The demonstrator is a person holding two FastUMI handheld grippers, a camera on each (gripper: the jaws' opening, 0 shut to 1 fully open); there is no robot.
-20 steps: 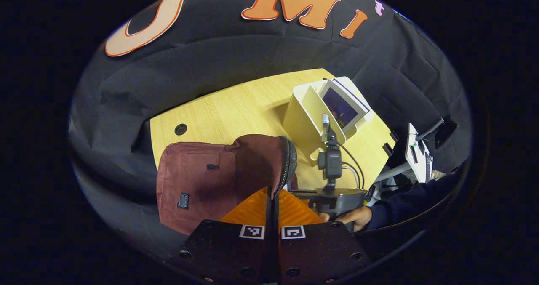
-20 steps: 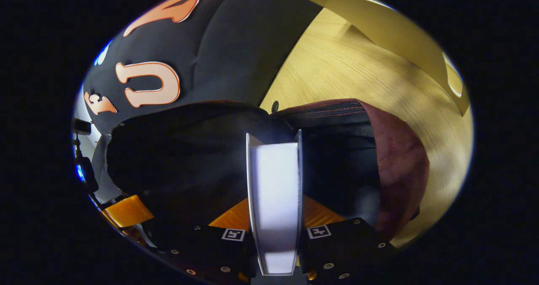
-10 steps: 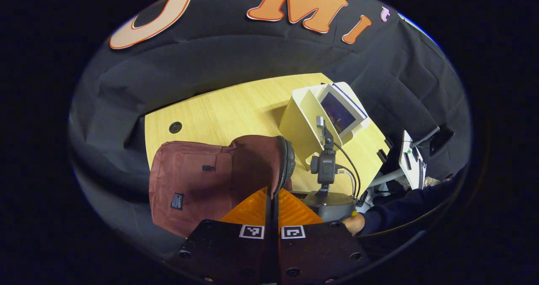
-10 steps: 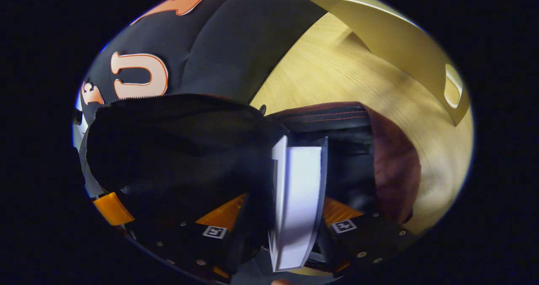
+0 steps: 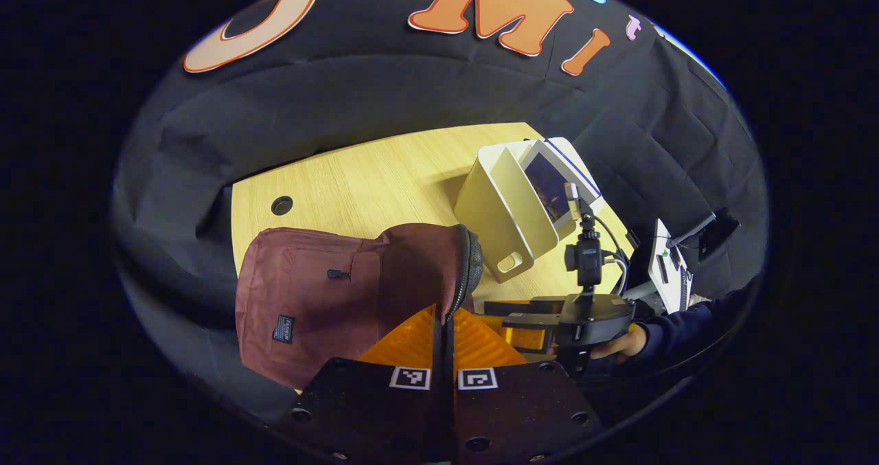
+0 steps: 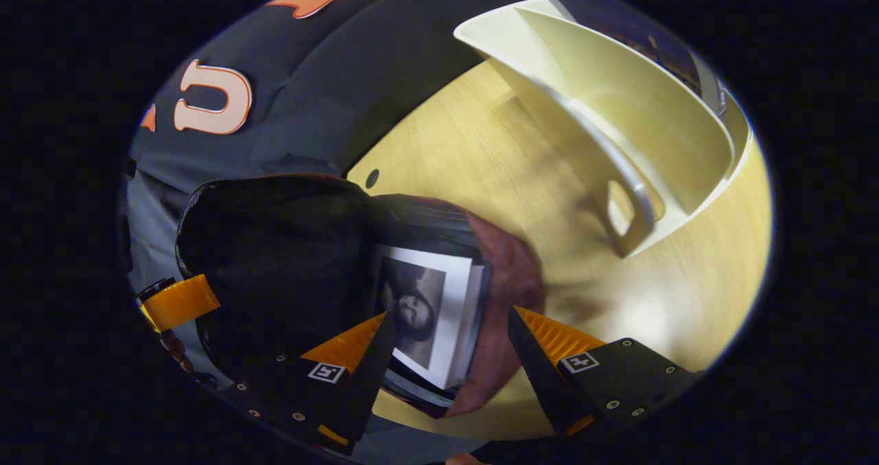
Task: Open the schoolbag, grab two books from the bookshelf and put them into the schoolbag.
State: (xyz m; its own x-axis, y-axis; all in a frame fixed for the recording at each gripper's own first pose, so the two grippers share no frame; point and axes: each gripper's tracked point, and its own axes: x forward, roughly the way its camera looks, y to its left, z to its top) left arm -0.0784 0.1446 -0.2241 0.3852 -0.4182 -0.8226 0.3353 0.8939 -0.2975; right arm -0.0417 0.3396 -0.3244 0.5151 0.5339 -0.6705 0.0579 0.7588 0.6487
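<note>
The maroon schoolbag (image 5: 323,300) lies on the wooden table (image 5: 371,176), and my left gripper (image 5: 444,317) is shut on its zipper edge, holding the flap up. In the right gripper view the bag's dark inside (image 6: 275,245) gapes, and a white book (image 6: 429,307) with a dark picture rests in the mouth. My right gripper (image 6: 450,331) stands open just behind that book, one finger on each side, touching nothing. It also shows in the left gripper view as the right gripper (image 5: 542,314), held by a hand (image 5: 618,345). A cream bookshelf (image 5: 505,211) holds another book (image 5: 549,187).
The bookshelf (image 6: 618,128) stands close on the right of the bag, its handle cut-out facing me. A round cable hole (image 5: 281,205) sits in the table's far left. A white device on a stand (image 5: 669,266) is off the table's right edge.
My right gripper has opened and let go of the white book, which now lies in the bag's mouth. That gripper has drawn back to the right. The left gripper still holds the flap.
</note>
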